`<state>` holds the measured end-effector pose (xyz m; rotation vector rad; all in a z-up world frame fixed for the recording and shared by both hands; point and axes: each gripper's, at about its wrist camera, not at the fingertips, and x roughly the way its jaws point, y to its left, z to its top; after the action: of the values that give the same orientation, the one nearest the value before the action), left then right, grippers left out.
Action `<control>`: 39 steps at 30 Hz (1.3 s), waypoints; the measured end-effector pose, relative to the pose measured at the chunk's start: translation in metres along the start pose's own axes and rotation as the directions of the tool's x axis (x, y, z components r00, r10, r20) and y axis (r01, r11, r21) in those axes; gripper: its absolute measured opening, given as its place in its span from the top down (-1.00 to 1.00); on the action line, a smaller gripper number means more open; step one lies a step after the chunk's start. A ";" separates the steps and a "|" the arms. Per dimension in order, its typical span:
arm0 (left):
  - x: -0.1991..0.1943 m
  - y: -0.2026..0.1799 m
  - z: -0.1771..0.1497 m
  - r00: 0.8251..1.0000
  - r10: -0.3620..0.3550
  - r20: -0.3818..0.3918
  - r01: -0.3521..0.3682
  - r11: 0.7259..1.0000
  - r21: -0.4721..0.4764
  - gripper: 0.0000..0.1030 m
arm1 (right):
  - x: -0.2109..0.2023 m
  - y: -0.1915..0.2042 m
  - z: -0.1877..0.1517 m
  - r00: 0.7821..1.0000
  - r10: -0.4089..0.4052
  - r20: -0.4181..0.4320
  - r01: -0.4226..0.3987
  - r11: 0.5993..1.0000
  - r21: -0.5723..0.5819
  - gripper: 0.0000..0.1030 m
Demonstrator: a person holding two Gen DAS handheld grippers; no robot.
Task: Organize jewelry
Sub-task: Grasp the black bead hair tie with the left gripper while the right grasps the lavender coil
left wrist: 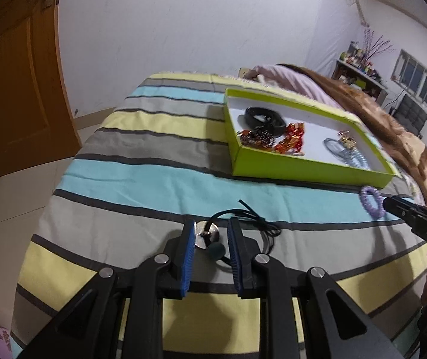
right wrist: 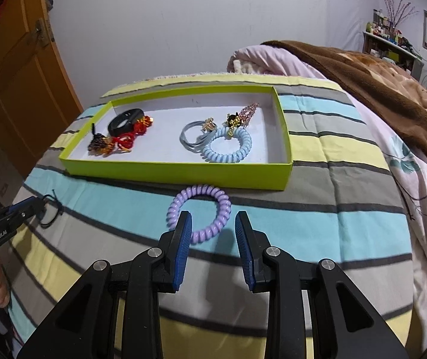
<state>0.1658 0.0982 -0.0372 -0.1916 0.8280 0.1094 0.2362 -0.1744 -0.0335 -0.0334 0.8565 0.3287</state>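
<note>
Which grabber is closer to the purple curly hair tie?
The right gripper: the purple hair tie lies just beyond its open fingers. The left gripper is off to the side, open over the black cord necklace.

My left camera sits low and close over the striped bed [left wrist: 141,179], facing the wall, with the green box [left wrist: 303,167] at centre right. My right camera looks the same way, a little higher, the box [right wrist: 183,173] mid-frame. Both views share box, bed and door [left wrist: 13,89].
</note>
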 end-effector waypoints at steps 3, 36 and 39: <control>0.006 0.001 0.002 1.000 0.006 -0.017 -0.006 1.000 -0.006 0.49 | 0.011 -0.001 0.003 1.000 -0.018 -0.024 0.018 1.000 -0.003 0.40; -0.044 -0.034 -0.021 0.994 -0.087 0.068 0.082 0.994 0.079 0.59 | -0.042 0.000 -0.025 0.998 -0.002 0.063 0.001 1.000 0.020 0.82; -0.056 -0.038 -0.027 0.992 -0.096 0.083 0.090 0.993 0.080 0.59 | -0.061 0.004 -0.031 0.995 0.010 0.095 -0.011 1.000 0.018 0.82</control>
<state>0.1151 0.0544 -0.0082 -0.1521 0.7342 -0.0018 0.1751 -0.1923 -0.0080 0.0035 0.7657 0.3297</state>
